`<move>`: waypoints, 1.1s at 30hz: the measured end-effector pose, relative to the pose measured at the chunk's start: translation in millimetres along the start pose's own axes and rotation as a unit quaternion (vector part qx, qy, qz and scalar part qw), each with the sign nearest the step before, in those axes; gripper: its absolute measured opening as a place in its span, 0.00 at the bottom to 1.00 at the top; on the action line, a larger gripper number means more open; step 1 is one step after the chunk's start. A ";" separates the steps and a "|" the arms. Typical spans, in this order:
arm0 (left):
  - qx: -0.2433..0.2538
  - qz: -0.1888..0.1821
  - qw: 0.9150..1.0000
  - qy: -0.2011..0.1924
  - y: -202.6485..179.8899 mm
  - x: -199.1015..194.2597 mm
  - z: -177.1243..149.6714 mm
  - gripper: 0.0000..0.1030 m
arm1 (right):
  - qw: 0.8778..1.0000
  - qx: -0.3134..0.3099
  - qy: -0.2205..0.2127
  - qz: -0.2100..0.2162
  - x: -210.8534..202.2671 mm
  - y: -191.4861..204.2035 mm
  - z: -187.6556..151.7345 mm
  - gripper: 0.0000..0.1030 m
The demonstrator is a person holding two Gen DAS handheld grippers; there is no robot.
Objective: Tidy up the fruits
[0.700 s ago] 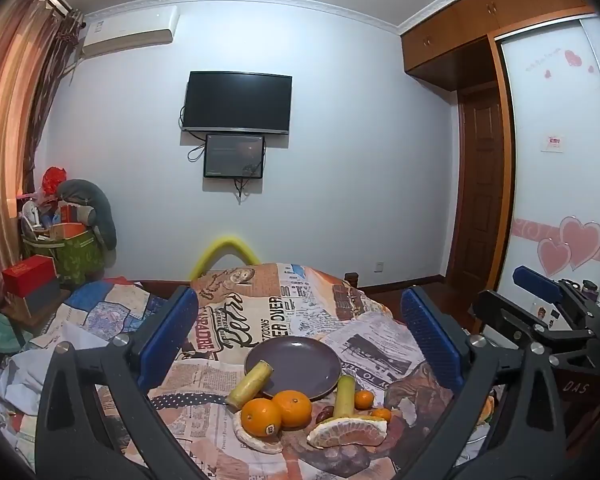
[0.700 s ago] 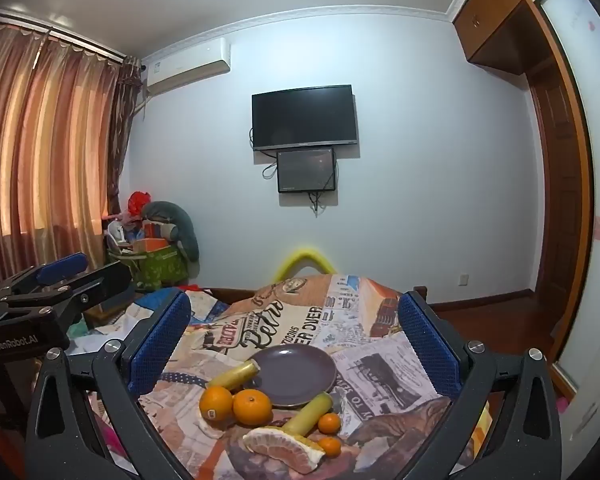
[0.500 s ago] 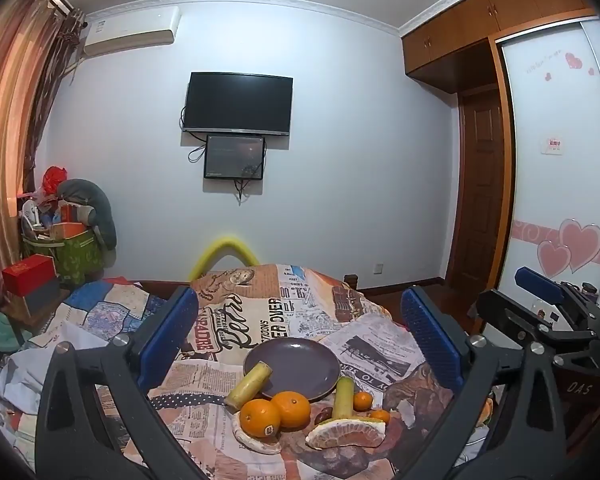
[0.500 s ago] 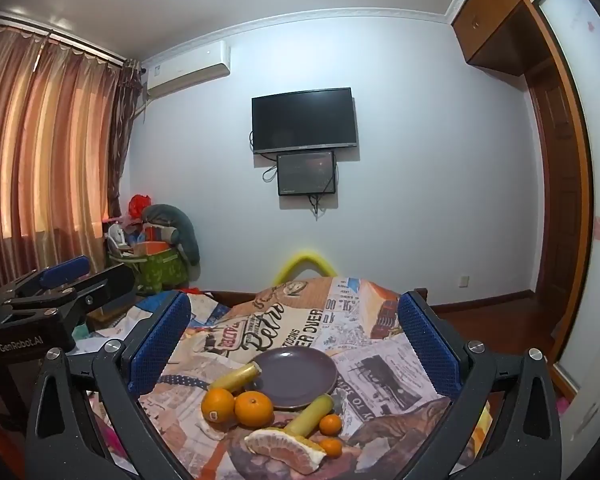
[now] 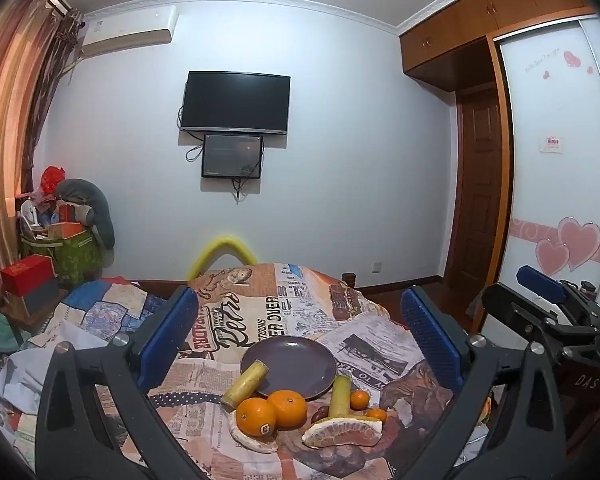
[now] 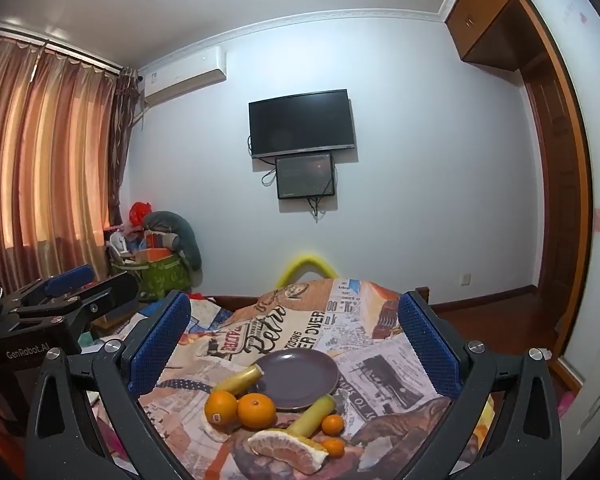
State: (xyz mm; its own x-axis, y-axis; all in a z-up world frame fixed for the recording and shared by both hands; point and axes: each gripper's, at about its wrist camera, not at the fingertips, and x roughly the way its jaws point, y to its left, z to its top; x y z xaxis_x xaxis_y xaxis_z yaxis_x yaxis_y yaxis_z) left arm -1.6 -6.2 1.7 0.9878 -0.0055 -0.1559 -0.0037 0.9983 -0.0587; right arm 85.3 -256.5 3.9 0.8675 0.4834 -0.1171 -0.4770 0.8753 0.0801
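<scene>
An empty dark purple plate (image 5: 290,365) (image 6: 300,376) sits on a table covered in newspaper-print cloth. In front of it lie two oranges (image 5: 271,410) (image 6: 240,404), two yellow-green sugarcane pieces (image 5: 246,378) (image 5: 340,396), two small tangerines (image 5: 359,399) (image 6: 333,425), a peeled pomelo wedge (image 5: 342,434) (image 6: 288,450) and a piece of peel (image 5: 252,440). My left gripper (image 5: 298,344) is open and empty above and short of the fruit. My right gripper (image 6: 294,344) is open and empty, likewise held back. Each gripper shows at the side of the other's view.
The table's cloth (image 5: 260,312) drops off at the far edge by a yellow chair back (image 5: 226,250). A cluttered bed (image 5: 80,320) lies left, with a green bag (image 5: 68,252) and red box (image 5: 26,280). A wooden door (image 5: 480,200) stands right.
Both views have shifted very slightly; the fruit and plate sit a touch lower in frame. Nothing was taken hold of or moved on the table.
</scene>
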 end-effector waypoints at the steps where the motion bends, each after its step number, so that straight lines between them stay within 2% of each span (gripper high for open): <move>1: 0.000 0.000 1.000 0.001 -0.1 0.1 0.2 1.00 | 1.000 0.000 0.000 0.000 0.0 -0.1 -0.1 1.00; 33: -0.004 0.003 1.000 0.011 3.4 4.4 -2.9 1.00 | 1.000 -0.003 0.008 0.003 3.4 -1.1 -5.3 1.00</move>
State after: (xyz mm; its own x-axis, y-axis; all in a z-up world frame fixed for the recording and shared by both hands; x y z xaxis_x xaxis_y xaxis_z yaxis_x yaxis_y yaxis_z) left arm 2.3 -3.0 -2.0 0.9840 -0.0013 -0.1783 -0.0104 0.9978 -0.0648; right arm 88.0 -255.7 -1.8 0.8623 0.4887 -0.1328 -0.4830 0.8725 0.0746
